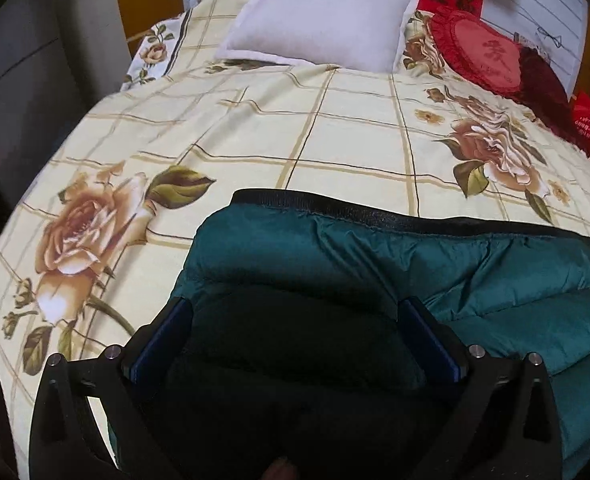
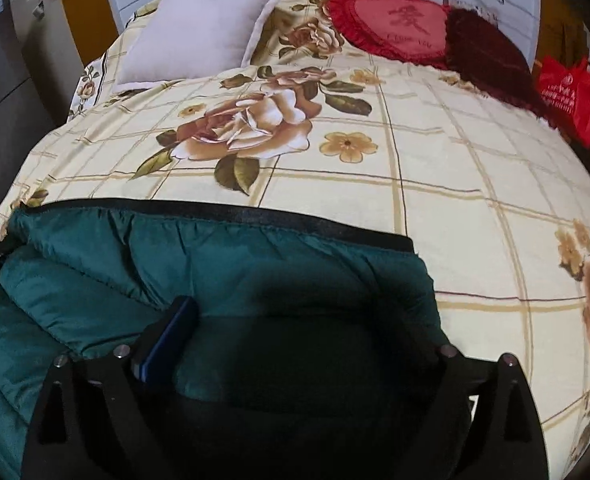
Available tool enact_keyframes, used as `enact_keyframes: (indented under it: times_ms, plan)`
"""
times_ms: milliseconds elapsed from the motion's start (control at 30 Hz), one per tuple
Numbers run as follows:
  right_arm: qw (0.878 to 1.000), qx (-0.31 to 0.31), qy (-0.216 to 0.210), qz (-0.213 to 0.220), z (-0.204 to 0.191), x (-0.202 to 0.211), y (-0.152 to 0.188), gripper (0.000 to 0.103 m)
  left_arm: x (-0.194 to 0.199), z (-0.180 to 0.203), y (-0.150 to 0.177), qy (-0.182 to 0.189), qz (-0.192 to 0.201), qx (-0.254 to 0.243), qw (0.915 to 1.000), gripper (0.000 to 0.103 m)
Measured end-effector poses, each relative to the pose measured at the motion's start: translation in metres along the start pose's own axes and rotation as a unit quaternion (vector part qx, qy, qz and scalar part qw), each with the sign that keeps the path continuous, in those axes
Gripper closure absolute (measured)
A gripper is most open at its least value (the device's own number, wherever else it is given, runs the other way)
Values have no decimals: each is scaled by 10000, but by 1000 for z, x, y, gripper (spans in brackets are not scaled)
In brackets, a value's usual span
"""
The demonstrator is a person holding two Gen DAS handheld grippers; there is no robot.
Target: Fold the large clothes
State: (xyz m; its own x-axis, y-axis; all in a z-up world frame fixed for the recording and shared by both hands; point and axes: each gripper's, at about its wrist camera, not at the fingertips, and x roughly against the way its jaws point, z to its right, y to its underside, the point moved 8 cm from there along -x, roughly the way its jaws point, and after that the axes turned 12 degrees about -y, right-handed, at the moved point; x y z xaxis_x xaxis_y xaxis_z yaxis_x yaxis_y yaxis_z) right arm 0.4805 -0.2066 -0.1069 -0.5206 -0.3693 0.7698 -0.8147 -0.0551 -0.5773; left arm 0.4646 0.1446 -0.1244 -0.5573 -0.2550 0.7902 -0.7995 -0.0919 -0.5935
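A teal puffer jacket [image 1: 475,272] with a black hem lies on the near part of the bed [image 1: 335,128] — cream floral check cover. The left gripper [image 1: 295,308] and right gripper [image 2: 307,320] both have fingers spread wide over it, gripping nothing. A white pillow [image 1: 319,16] and red heart cushion [image 2: 399,24] sit by the headboard wall.

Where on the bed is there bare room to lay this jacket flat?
Bare bedspread runs between the green jacket and the white pillow, and rightward beside the jacket. The headboard end is crowded: pillow, red heart cushion, dark red cushion, red bag.
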Motion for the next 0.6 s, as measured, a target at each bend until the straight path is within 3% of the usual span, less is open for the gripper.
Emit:
enact_keyframes:
  times_ms: [433,600]
  plan:
    - [9996,69,-33,284,-5,12,1,7,7,-8,3,602,5,344,9976,23]
    - [9994,117,65,312,-7,14,2,7,7,-8,4,637,2,350,9974,23]
